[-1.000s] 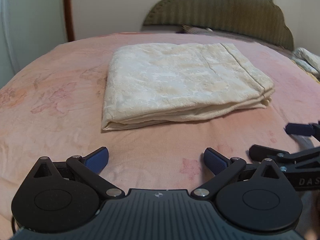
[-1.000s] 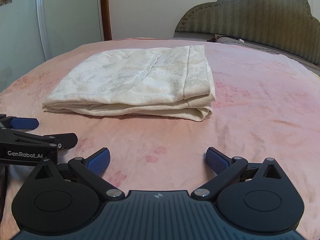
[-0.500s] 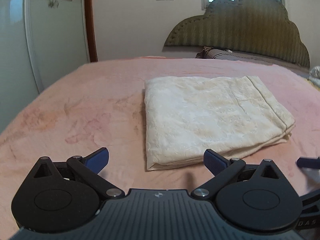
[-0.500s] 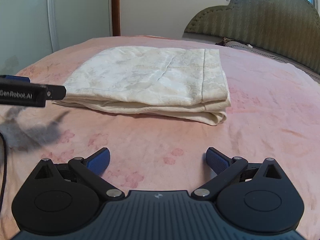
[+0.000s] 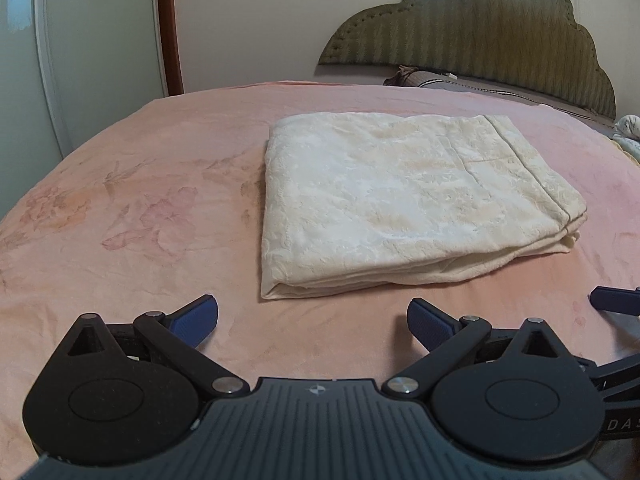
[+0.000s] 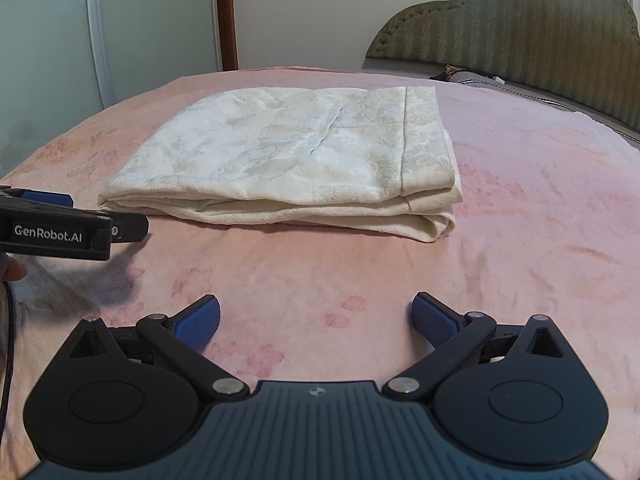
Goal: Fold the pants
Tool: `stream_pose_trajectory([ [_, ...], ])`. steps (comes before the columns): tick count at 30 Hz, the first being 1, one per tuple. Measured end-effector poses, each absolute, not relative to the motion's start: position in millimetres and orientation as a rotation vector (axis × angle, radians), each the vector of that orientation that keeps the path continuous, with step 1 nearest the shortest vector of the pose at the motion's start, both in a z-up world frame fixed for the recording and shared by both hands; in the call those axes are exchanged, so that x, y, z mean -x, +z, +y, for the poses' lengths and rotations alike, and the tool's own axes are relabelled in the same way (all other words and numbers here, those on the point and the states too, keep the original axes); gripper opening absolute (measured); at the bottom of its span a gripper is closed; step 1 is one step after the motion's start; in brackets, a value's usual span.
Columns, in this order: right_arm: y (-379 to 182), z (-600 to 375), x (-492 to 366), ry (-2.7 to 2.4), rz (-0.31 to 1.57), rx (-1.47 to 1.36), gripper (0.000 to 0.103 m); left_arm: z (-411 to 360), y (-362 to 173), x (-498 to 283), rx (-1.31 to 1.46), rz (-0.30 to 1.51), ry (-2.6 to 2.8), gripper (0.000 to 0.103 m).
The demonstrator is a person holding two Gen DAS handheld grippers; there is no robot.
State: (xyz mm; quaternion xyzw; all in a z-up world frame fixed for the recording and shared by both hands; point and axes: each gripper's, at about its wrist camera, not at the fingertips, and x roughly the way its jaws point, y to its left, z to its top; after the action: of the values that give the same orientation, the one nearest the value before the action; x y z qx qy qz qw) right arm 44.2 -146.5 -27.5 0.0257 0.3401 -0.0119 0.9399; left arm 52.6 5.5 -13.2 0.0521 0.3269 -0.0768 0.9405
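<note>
Cream patterned pants (image 5: 404, 196) lie folded into a flat rectangle on the pink bedspread (image 5: 132, 200); the right wrist view shows the same pants (image 6: 304, 152) with their layered edges facing me. My left gripper (image 5: 312, 320) is open, just short of the pants' near edge, holding nothing. My right gripper (image 6: 316, 320) is open too, farther back from the pants, over bare bedspread (image 6: 540, 208). The left gripper's fingers (image 6: 60, 224) poke in from the left edge of the right wrist view. A tip of the right gripper (image 5: 616, 300) shows at the right edge of the left wrist view.
A green padded headboard (image 5: 480, 40) and a pillow (image 5: 440, 80) stand at the far end of the bed. A pale wardrobe door (image 6: 52, 60) and a brown door frame (image 5: 168, 28) are on the left. Another light cloth (image 5: 628, 132) lies at the far right.
The left gripper has swung left and back, so the pants now sit to its right of centre. The right gripper has drawn back slightly. Both stayed open; the pants have not moved.
</note>
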Motion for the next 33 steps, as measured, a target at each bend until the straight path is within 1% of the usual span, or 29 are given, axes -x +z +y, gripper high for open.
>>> stream_pose_trajectory([
  [8, -27.5, -155.3, -41.1, -0.089, 0.678, -0.107, 0.103, 3.4, -17.4, -53.5, -0.119, 0.675, -0.148, 0.103],
  [12, -28.8, -147.5, -44.1, -0.102, 0.692, -0.054, 0.103, 2.7, -20.4, -55.1, -0.124, 0.690, -0.152, 0.103],
  [33, -30.3, -148.2, -46.7, -0.130, 0.690, -0.077, 0.103, 10.3, -24.8, -53.2, -0.077, 0.693, -0.173, 0.103],
])
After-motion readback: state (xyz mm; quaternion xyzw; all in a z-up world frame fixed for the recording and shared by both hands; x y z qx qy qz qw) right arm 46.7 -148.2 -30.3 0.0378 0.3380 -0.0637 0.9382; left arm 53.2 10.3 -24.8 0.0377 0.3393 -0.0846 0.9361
